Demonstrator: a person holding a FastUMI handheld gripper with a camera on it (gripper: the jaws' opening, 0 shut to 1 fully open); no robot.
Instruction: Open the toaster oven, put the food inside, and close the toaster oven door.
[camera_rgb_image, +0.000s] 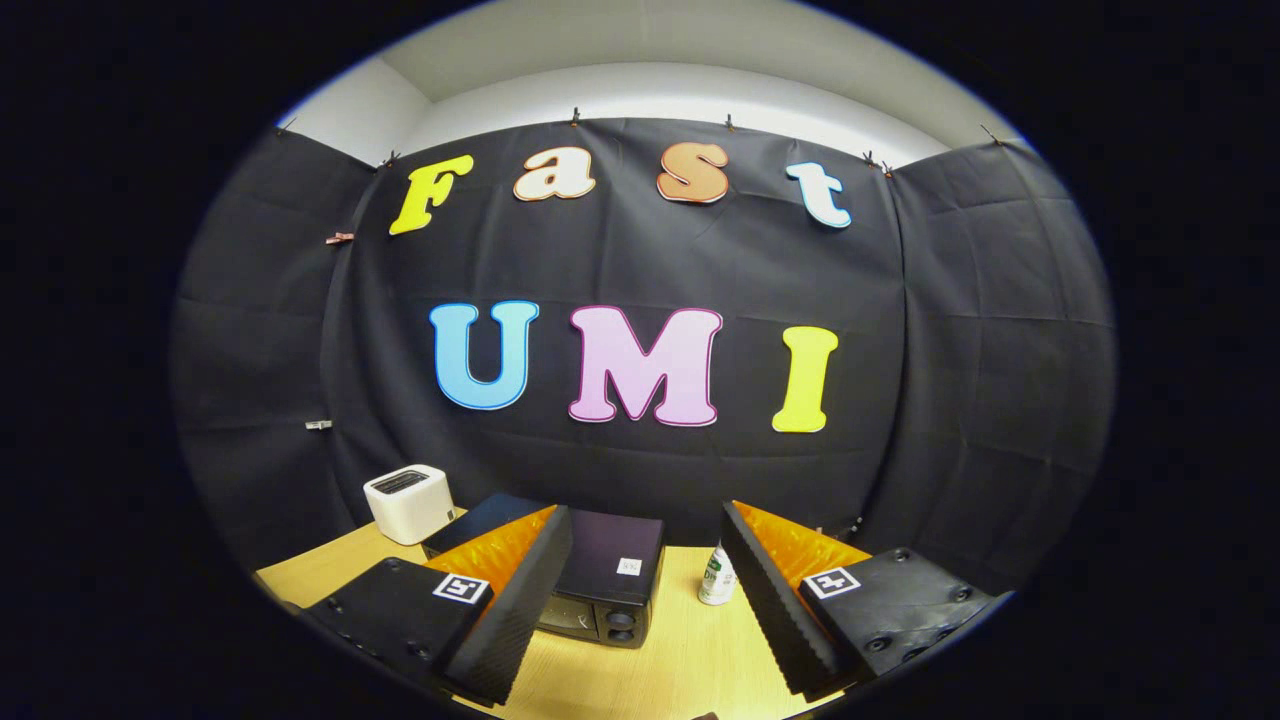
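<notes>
Oven (600, 590) sits on the table (680, 660), just past the fingers and partly behind one finger; I cannot tell if its door is shut. Beside the oven stands a bottle (717, 577), and behind it a white toaster (410, 502). Gripper (650, 600) is spread wide and holds nothing, maybe ready for the door.

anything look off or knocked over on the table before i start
Nothing stands out. The toaster oven sits square on the wooden table, the white toaster stands upright behind it, and the small bottle is upright too. The tool is open and holds nothing. No food is visible.
</notes>
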